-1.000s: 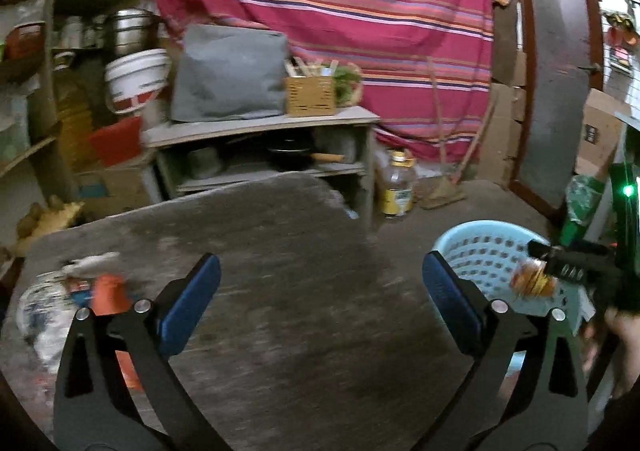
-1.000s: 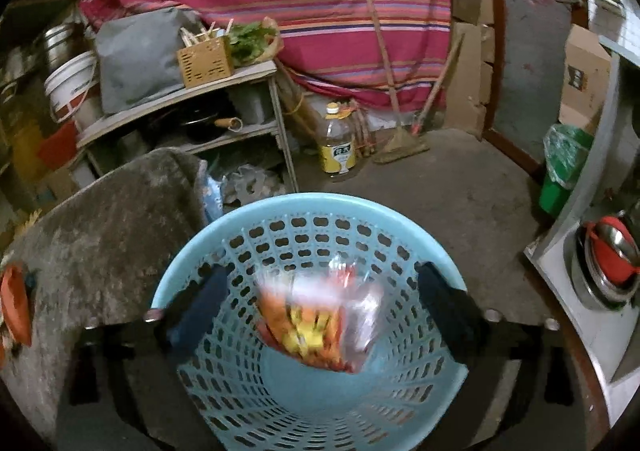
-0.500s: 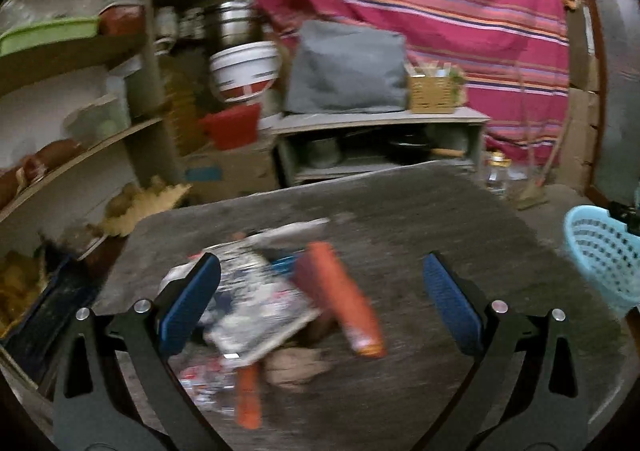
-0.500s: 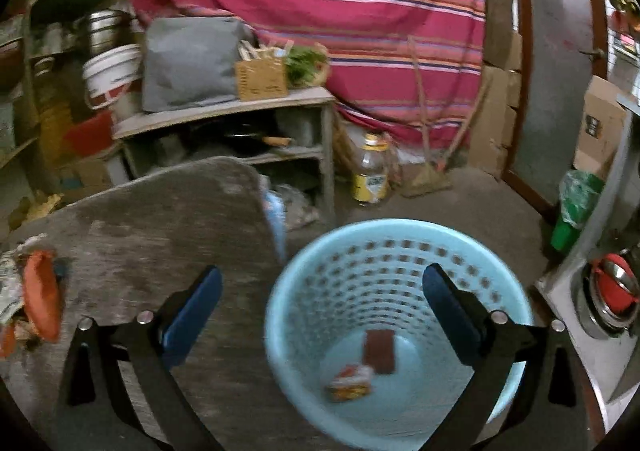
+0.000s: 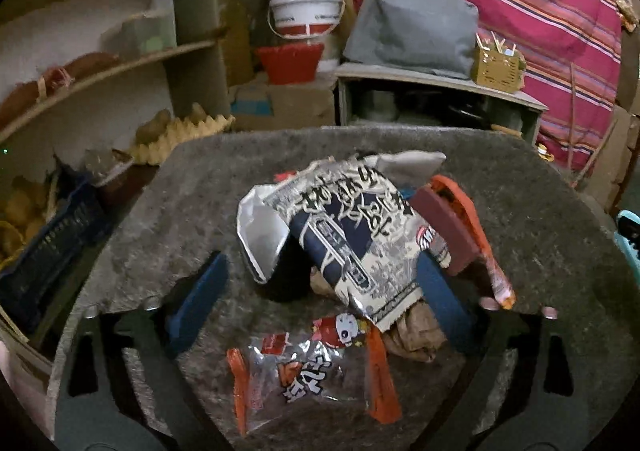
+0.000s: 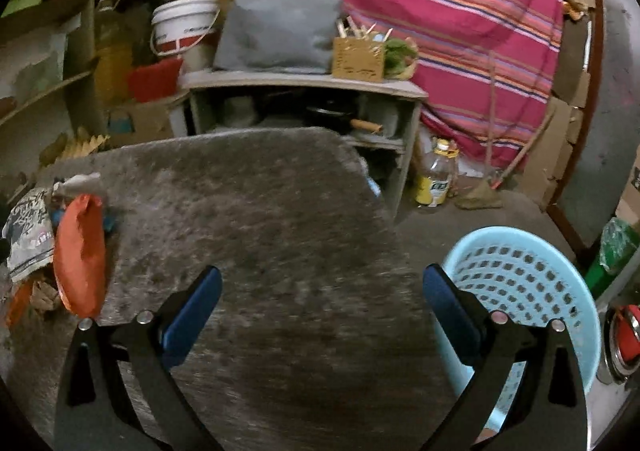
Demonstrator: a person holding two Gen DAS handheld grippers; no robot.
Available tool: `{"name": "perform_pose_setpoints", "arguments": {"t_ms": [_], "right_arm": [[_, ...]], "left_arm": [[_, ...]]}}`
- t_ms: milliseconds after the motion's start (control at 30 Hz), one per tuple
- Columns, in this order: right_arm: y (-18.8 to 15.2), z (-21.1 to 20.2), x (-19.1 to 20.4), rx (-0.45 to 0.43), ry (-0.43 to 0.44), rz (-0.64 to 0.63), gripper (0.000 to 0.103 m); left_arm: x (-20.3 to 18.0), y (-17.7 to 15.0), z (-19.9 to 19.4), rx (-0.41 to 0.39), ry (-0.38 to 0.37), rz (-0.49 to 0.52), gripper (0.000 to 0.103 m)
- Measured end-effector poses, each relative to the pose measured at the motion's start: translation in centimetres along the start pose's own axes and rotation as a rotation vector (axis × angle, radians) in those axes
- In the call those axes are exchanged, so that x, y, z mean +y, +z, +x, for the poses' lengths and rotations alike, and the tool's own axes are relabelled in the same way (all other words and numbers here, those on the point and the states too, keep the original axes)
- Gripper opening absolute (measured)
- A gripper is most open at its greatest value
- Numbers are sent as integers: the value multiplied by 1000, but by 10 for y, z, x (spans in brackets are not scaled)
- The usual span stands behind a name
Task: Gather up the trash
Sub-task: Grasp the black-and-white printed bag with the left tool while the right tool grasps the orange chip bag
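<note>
A pile of trash lies on the grey table (image 5: 540, 251): a large black-and-white snack bag (image 5: 344, 235), an orange-red wrapper (image 5: 468, 227), a clear wrapper with red print (image 5: 308, 371) and crumpled brown paper (image 5: 416, 335). My left gripper (image 5: 320, 303) hangs over the pile, jaws closing, with the big bag's lower end between them and the left pad apart from it. My right gripper (image 6: 322, 311) stands open and empty above bare table. The light blue basket (image 6: 520, 279) sits on the floor to its right. The pile's orange-red wrapper (image 6: 80, 251) shows at far left.
Wooden shelves (image 5: 120, 63) with clutter stand left of the table. Behind it are a low shelf unit (image 6: 304, 91) bearing a grey bag (image 6: 280, 27), and a white bucket (image 6: 184, 27). An oil bottle (image 6: 436, 179) and a green bin (image 6: 612, 251) stand on the floor.
The right gripper let a wrapper fall into the basket, then swung left over the table. The left gripper swung left from the basket side to the trash pile and came closer to it.
</note>
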State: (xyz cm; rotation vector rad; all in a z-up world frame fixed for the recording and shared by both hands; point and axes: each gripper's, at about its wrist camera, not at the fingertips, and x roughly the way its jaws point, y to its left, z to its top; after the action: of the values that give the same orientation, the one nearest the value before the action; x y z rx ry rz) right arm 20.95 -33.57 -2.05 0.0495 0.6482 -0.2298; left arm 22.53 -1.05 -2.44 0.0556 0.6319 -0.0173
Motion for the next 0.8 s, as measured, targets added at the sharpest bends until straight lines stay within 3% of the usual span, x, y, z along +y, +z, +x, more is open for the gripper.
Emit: {"name": "perform_pose_setpoints", "arguments": {"t_ms": [200,267,467,633,800], "right_arm": [[5,11,24,8,38,-14,98],[4,12,29,9,50,-13,98],[4,9,54,-1,79,-50,98],[1,4,72,-1,99,-92,98],[-2,-2,86,-1,122,-116,98]], "left_arm": [[-10,1,8,16,-6,34,85],[-11,3,14,28,-21,27,80],[-7,8,24,66,-65,10,48],[-5,8,22,73,-78,28,11],[0,11,14,46,-67,24,0]]}}
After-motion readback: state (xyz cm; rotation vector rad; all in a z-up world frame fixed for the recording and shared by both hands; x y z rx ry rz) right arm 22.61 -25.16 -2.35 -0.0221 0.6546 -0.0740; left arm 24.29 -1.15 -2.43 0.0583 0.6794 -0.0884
